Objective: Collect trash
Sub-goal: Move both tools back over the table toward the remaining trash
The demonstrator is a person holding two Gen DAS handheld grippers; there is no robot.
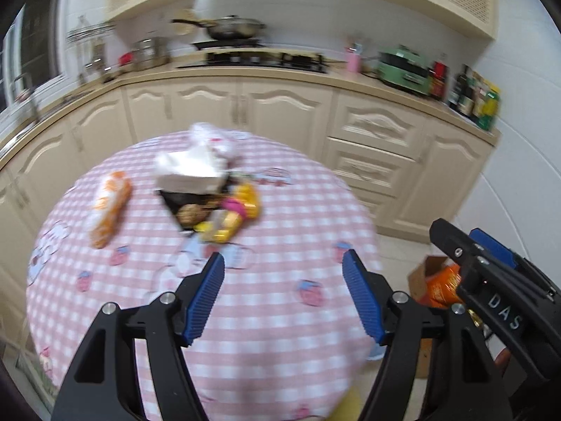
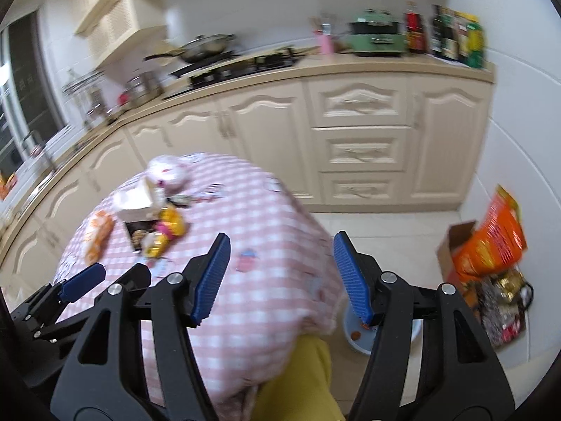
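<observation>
A round table with a pink checked cloth carries a heap of trash. In it I see a black tray with a walnut-like lump, yellow and pink wrappers, a white tissue box and a white-and-pink bag. An orange snack packet lies left of the heap. My left gripper hangs open over the near side of the table, nothing between its blue pads. My right gripper is open over the table's right edge, also with nothing in it.
Cream kitchen cabinets with a stove and pan run behind the table. On the tiled floor to the right stand a cardboard box with an orange bag and a blue bowl. A yellow trouser leg shows below.
</observation>
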